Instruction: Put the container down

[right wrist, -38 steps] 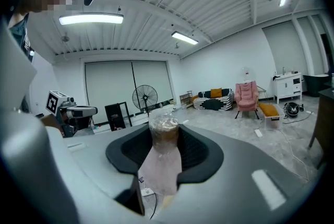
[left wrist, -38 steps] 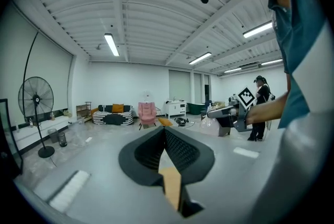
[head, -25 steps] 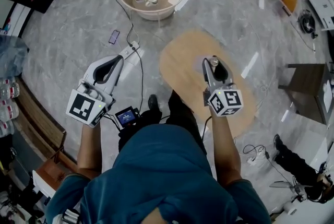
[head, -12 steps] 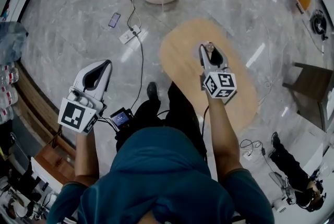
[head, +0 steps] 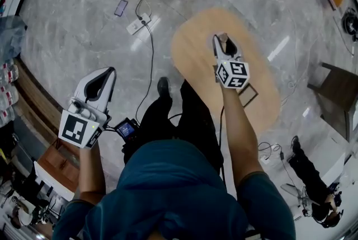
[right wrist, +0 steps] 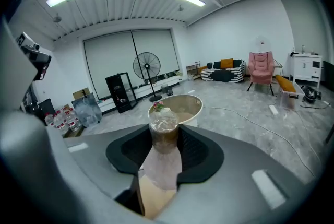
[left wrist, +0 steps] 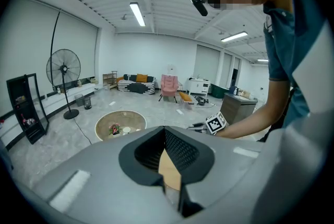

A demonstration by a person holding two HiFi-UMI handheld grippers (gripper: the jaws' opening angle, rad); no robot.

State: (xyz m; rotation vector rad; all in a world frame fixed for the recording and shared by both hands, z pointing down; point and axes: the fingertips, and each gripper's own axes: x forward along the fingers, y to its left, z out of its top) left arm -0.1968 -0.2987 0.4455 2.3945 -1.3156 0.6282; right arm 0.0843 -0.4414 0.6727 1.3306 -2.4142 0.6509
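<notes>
Container is being clamped between the jaws of the right gripper, standing upright in their gap with its top rising just past the jaw tips and the oval wooden table lying below and beyond them. Judging by the thin clear walls and the crinkled film stretched over its mouth, it is probably light and somewhat soft-sided, so a hard squeeze could be denting it or pushing the contents up. The film also looks slippery and easily torn. The sensible place to hold it is the one the jaws are using now, on the sides around the middle and below the film-covered top. Tall and narrow, it may be tippy, so it wants setting down squarely on its base before the jaws are parting.

It is looking like a slim see-through cylinder with a brown filling in the upper band and a paler, cloudy part widening toward the camera.

Left gripper is hanging off to the side of the table, its jaws standing slightly apart with nothing between them, only the table top showing through the gap.
</notes>
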